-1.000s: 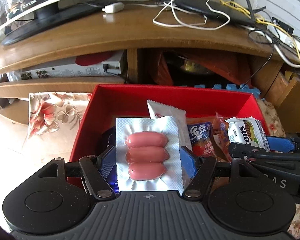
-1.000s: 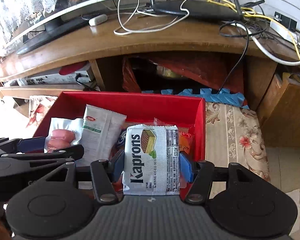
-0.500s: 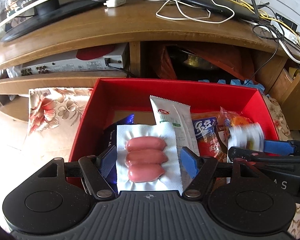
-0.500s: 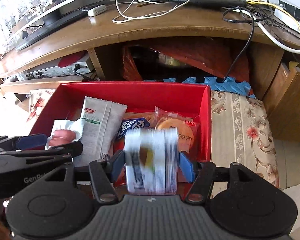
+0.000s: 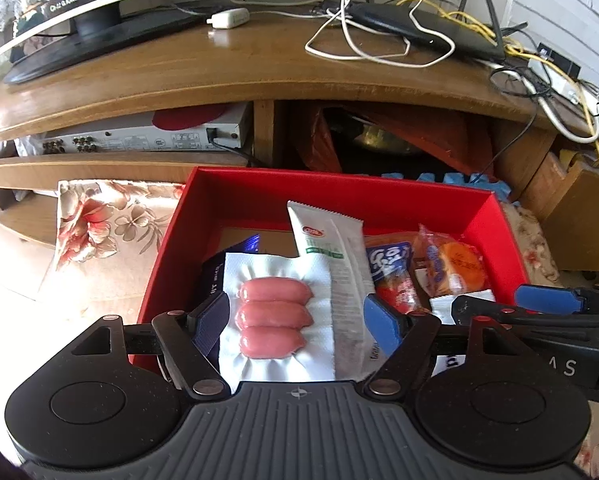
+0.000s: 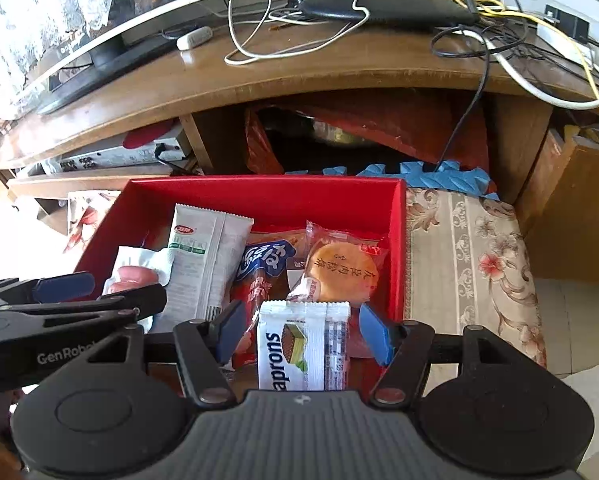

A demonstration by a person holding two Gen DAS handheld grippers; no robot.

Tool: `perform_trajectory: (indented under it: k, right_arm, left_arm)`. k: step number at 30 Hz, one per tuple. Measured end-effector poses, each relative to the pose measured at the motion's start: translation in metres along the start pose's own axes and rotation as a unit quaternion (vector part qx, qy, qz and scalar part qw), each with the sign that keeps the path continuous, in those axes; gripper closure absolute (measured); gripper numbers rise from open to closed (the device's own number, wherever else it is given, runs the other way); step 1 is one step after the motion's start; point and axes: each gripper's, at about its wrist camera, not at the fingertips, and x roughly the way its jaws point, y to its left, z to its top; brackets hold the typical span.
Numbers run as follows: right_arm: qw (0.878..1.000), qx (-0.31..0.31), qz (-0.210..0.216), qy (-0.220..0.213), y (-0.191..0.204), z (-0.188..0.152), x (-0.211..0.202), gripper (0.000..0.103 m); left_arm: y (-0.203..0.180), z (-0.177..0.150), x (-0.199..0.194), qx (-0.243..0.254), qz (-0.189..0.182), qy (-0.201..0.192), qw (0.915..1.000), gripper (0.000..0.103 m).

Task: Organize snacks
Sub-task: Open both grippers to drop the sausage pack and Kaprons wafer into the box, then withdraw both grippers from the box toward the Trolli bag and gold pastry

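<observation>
A red box (image 5: 339, 184) holds several snacks. A white pack of three pink sausages (image 5: 273, 316) lies in it on a dark blue packet (image 5: 215, 272). My left gripper (image 5: 297, 320) straddles the sausage pack, jaws opening, with a gap at the right pad. Beside it lie a long white packet (image 5: 331, 248), a blue-and-red bag (image 5: 389, 264) and an orange cake (image 5: 455, 264). In the right wrist view a white Kaprons wafer pack (image 6: 299, 348) rests at the near side of the box (image 6: 267, 184). My right gripper (image 6: 301, 334) is opening around it, pads clear of both sides.
A curved wooden TV stand (image 5: 219, 68) rises just behind the box, carrying a monitor base, a router (image 6: 379, 8) and loose cables. A silver device (image 5: 147, 140) sits on its lower shelf. Floral cloth (image 6: 471, 248) lies on both sides of the box, blue foam mat (image 6: 439, 178) behind it.
Both grippers' jaws have widened. The sausage pack and the wafer pack, gripped a second ago, have slipped down out of the pads into the box.
</observation>
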Motion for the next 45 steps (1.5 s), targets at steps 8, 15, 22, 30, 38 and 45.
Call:
perform_trajectory:
  k: [8,15,22,30,38,45]
  right_arm:
    - [1.000,0.016,-0.010,-0.012,-0.015,-0.021,-0.036,0.042]
    - [0.999,0.041,-0.027,-0.015,-0.039,-0.053,-0.070,0.042]
    - [0.997,0.070,-0.039,-0.014,-0.071,-0.070,-0.089,0.041]
    - [0.997,0.072,-0.020,-0.014,-0.086,-0.077,-0.095,0.041]
    - [0.998,0.064,-0.008,-0.006,-0.084,-0.081,-0.094,0.041]
    - [0.999,0.047,-0.019,0.017,-0.077,-0.090,-0.086,0.041]
  left_arm:
    - [-0.012,-0.014,-0.021,0.003,-0.037,-0.003,0.9993,0.022]
    - [-0.031,-0.038,-0.040,0.007,-0.087,0.005,0.9962,0.020]
    - [-0.065,-0.074,-0.032,0.018,-0.101,0.042,0.9938,0.019]
    - [-0.113,-0.090,-0.002,0.016,-0.084,0.085,0.9927,0.019]
    - [-0.125,-0.100,0.025,-0.014,-0.058,0.111,0.9921,0.018]
    - [-0.109,-0.110,0.018,0.008,-0.063,0.106,0.9924,0.040]
